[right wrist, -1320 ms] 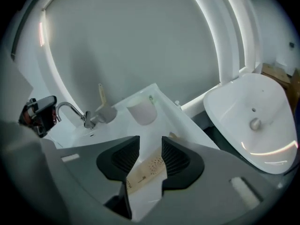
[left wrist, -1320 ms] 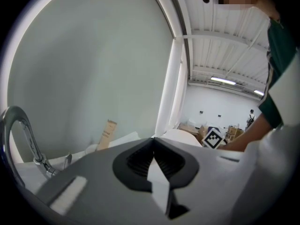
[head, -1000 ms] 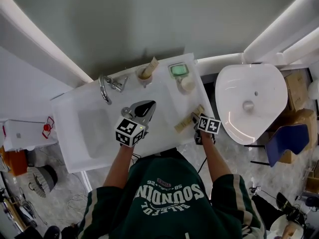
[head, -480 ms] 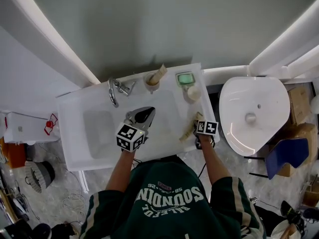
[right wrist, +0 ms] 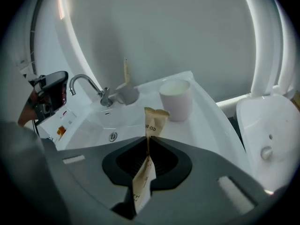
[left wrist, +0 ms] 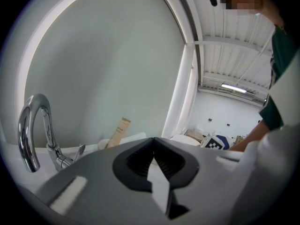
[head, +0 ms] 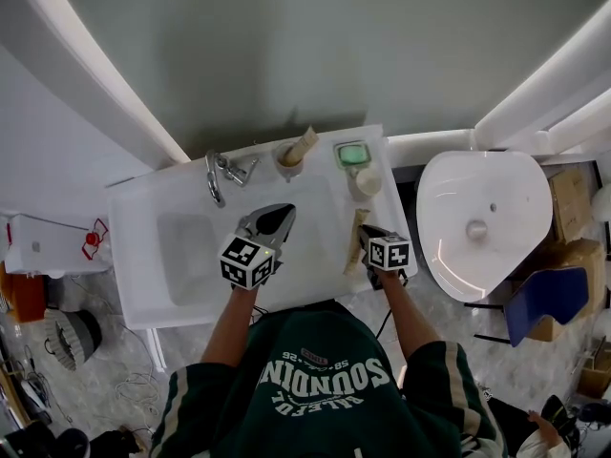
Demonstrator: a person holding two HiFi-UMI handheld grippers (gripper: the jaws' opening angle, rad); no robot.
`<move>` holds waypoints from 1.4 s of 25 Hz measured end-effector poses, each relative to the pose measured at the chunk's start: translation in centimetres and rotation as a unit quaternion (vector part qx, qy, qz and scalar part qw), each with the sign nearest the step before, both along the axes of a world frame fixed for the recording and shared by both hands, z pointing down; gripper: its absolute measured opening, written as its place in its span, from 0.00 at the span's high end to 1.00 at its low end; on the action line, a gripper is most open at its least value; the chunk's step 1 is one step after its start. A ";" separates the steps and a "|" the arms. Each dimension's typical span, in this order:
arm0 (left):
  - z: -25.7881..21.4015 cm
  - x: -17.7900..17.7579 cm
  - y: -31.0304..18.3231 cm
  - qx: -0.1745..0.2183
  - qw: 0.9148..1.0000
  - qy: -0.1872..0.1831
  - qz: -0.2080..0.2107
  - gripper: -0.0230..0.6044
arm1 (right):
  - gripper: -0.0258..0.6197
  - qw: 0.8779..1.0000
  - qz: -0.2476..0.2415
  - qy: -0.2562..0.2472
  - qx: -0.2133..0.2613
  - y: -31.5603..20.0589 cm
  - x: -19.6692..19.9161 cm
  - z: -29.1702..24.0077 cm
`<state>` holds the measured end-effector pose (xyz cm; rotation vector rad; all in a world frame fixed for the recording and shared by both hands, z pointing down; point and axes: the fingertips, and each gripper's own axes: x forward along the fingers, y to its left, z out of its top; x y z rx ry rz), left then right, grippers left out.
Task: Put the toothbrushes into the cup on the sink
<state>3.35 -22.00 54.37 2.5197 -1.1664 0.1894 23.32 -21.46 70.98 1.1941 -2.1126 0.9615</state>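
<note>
Both arms are reaching forward. The left claw [head: 279,215] is hovering with jaws together; the right claw [head: 366,233] is closing its jaws on a wrapped toothbrush [head: 359,219].

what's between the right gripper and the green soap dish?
Head view: a white cup stands between the green soap dish and the right gripper, whose jaws are closing on a wrapped toothbrush.

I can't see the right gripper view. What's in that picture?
The right tool has its jaws closing on a paper-wrapped toothbrush that sticks up between them. Ahead, a white cup stands on the white sink, with a chrome faucet at the left.
</note>
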 end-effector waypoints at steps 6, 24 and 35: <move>-0.2 0.1 -0.4 0.002 1.000 0.003 -0.001 0.88 | 0.92 0.995 -0.055 -0.009 0.081 -1.7 -3.0 -4.7; -0.3 -0.9 -0.5 0.003 1.000 -0.003 -0.025 0.88 | 0.92 0.944 0.005 -0.015 0.331 -14.5 0.5 -22.1; 0.0 -2.6 -0.2 -0.006 0.998 -0.015 -0.054 0.88 | 0.92 0.939 -0.008 0.053 0.339 -17.7 1.6 -17.1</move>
